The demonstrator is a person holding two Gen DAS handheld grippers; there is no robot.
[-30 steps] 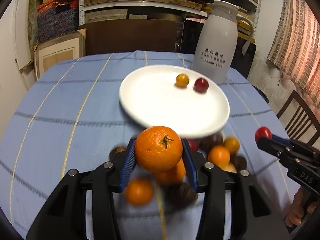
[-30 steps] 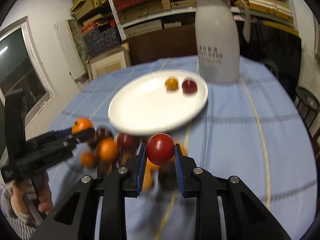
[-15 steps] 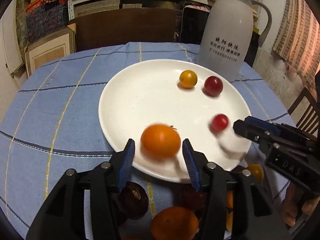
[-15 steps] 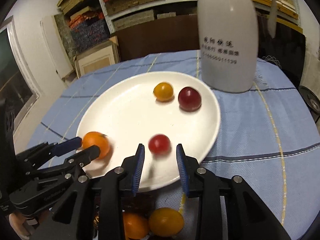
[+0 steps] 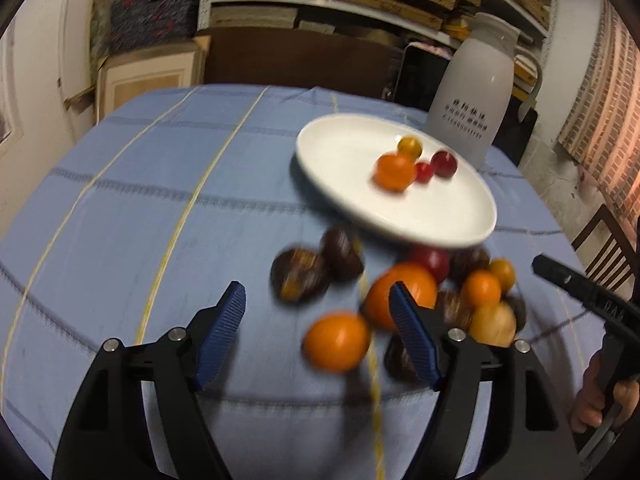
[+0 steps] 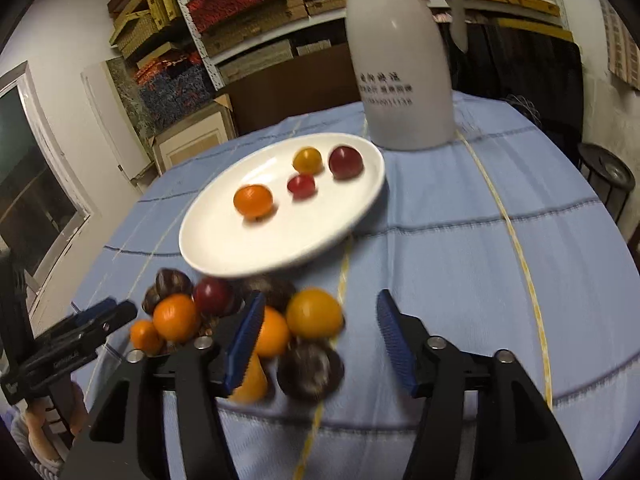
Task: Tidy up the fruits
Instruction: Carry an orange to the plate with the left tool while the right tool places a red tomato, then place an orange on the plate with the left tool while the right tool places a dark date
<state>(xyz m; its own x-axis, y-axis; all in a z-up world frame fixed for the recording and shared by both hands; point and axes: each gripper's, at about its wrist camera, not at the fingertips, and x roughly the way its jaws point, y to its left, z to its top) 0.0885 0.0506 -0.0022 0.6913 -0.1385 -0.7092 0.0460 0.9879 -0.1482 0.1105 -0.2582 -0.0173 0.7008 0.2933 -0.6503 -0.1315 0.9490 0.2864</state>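
Observation:
A white plate (image 5: 440,220) (image 6: 224,236) holds an orange (image 5: 394,172) (image 6: 253,201), a small red tomato (image 5: 424,172) (image 6: 301,185), a yellow tomato (image 5: 410,146) (image 6: 307,160) and a dark red fruit (image 5: 444,164) (image 6: 346,162). In front of the plate lies a pile of oranges (image 5: 336,342) (image 6: 314,314), dark brown fruits (image 5: 300,276) (image 6: 310,370) and tomatoes. My left gripper (image 5: 318,330) is open and empty above the pile's left side. My right gripper (image 6: 320,340) is open and empty above the pile's right side.
A tall white thermos (image 5: 476,92) (image 6: 400,60) stands just behind the plate on the blue checked tablecloth (image 5: 140,220). Shelves of boxes fill the back wall. A wooden chair (image 5: 604,232) is at the right.
Both grippers let go of their fruit on the plate, opened wide and pulled back toward the pile. The orange and small red tomato now rest on the plate.

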